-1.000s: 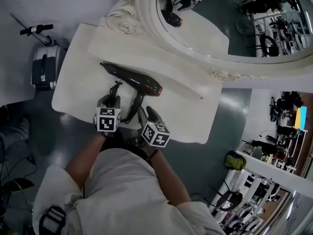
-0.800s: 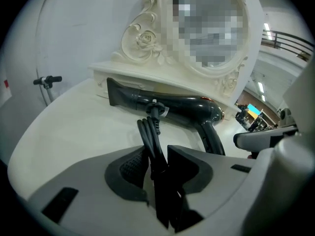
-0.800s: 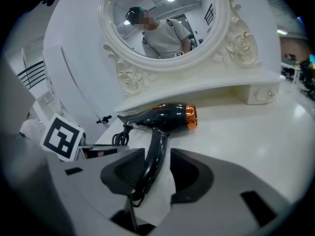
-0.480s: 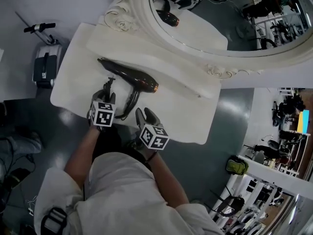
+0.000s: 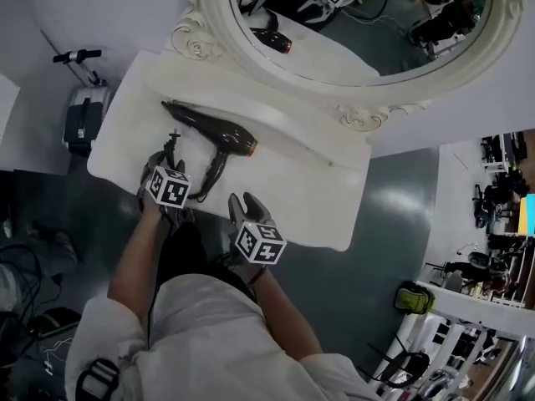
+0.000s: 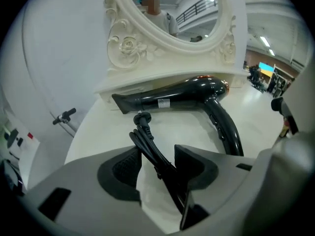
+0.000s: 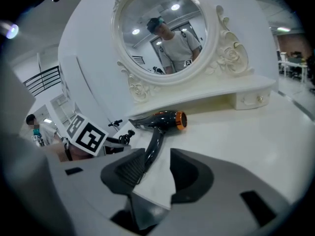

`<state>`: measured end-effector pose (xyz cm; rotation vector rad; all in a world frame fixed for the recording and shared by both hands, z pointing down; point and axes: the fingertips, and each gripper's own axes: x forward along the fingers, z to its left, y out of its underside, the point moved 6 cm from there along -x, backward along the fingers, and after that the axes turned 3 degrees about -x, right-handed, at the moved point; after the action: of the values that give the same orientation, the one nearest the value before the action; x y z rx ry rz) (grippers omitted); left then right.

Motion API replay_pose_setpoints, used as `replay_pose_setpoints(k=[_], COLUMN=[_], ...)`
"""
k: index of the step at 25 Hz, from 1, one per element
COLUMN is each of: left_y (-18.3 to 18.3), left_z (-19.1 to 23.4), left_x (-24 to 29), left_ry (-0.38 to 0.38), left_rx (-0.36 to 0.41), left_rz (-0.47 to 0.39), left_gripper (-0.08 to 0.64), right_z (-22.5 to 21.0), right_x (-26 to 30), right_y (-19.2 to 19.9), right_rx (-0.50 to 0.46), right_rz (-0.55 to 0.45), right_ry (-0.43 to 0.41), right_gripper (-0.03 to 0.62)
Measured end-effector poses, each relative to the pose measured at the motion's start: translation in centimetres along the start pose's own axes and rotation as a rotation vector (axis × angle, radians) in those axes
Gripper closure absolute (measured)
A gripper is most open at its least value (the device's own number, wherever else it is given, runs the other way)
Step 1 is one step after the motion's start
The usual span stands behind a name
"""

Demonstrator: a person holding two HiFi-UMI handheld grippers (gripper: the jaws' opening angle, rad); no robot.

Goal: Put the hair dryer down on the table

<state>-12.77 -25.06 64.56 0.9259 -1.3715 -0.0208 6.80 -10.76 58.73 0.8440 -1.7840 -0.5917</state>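
Note:
The black hair dryer (image 5: 211, 129) with a copper nozzle ring lies on its side on the white dressing table (image 5: 318, 199). Its handle points toward me. In the left gripper view the hair dryer (image 6: 182, 95) rests ahead, and its bundled black cord (image 6: 147, 141) with the plug (image 6: 141, 118) runs back between the jaws. My left gripper (image 6: 157, 163) has just been opening; there is a gap at the left pad, so nothing is squeezed. In the head view the left gripper (image 5: 170, 159) stands at the table's front left. My right gripper (image 5: 247, 200) hangs open and empty, short of the handle (image 7: 153, 141).
An ornate oval mirror (image 5: 205, 11) stands at the back of the table, on a low raised shelf (image 5: 284, 111). The table's front edge is close under both grippers. A grey case and a scooter handle (image 5: 82, 107) stand on the floor at the left.
The left jaws have opened off the cord and the gripper has rolled. The right gripper has drawn back from the handle toward me. The hair dryer has stayed where it lies.

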Motion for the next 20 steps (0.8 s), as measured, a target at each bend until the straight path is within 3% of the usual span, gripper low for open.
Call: replay_pose_setpoints(k=[7,9,11,14,20], left_y=[-0.1,-0.2,-0.4,-1.4,-3.3], left_z=[-0.9,-1.3,-1.2,-0.1,1.3], left_x=[-0.5,-0.8,-1.2,-1.9,-4.3], left_ry=[-0.172,-0.171,-0.104,0.011,0.076], left_rx=[0.333,0.387,0.328,0.111,-0.125], left_rz=[0.065,0.052,0.021,-0.045,-0.177], left_gripper=[0.333,0.332,0.333,0.333,0.333], right_z=[0.0,-0.2,-0.4,-0.5,0.7], right_x=[-2.5,-3.0,-3.2,-2.9,-1.1], right_y=[1.4,1.6,1.6,1.2,0.1], right_rx=[-0.016,-0.015,-0.011,-0.009,-0.015], right_rz=[-0.015,-0.014,-0.018,-0.023,-0.032], right_ry=[-0.039,-0.040,-0.040,-0.043,-0.067], right_gripper=[0.425,0.425,0.425,0.427,0.431])
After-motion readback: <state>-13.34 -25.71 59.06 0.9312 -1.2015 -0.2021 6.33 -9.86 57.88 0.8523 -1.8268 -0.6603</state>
